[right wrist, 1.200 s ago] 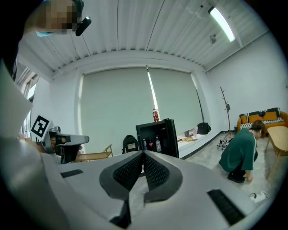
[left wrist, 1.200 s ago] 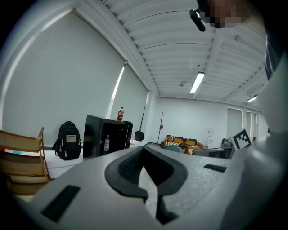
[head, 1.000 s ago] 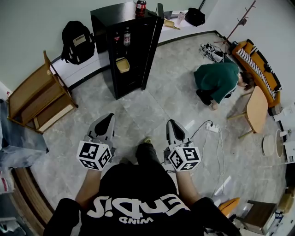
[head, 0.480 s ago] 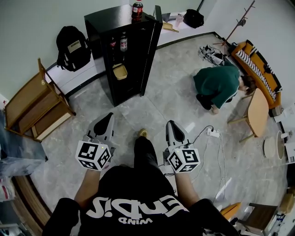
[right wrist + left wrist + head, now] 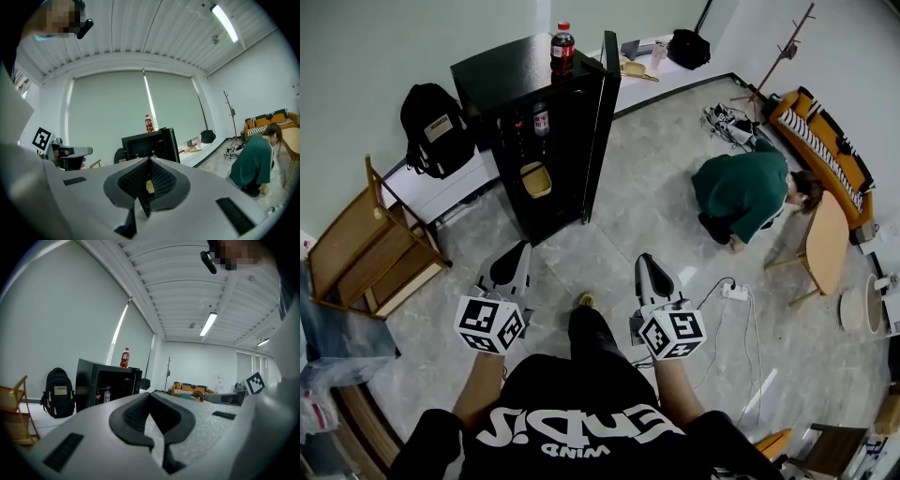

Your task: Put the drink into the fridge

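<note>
The fridge (image 5: 502,73) has drawn nearer the left gripper (image 5: 522,247) and right gripper (image 5: 644,260), sliding down-left in the head view; the bottle (image 5: 562,49) on top now shows whole; backpack (image 5: 434,131) and wooden rack (image 5: 366,248) shifted left

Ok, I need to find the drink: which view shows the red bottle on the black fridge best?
The head view: the bottle stands upright on the fridge, large and clear from above. Both gripper views show it too, but smaller and far off.
</note>
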Tool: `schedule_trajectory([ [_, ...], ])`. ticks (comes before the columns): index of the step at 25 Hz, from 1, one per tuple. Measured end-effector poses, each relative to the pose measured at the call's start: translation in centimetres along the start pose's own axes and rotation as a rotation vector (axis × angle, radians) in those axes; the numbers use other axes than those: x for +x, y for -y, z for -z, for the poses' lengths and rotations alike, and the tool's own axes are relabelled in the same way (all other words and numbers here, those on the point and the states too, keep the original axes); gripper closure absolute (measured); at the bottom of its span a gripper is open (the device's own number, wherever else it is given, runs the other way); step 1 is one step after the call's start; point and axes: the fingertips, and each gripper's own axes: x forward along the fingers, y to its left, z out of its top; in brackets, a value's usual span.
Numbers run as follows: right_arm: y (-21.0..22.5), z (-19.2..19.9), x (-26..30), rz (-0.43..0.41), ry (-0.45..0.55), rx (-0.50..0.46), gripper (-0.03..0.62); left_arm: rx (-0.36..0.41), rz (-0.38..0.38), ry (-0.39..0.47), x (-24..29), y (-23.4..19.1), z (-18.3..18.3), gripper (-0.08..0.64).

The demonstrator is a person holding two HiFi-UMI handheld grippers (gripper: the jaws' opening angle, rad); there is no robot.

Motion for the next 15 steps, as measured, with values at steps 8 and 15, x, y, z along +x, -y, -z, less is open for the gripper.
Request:
schedule_trajectory([
  [8, 3.5, -3.7, 8.6, -0.063, -0.015, -0.015, 0.568, 0.003, -0.042, 0.011, 8.4, -2.9, -3.5, 0.552],
  [15, 6.6, -6.2, 15.0, -0.122, -0.034, -0.036, 0.568, -0.003, -0.101, 0.025, 14.0, -4.7, -5.4, 0.552],
])
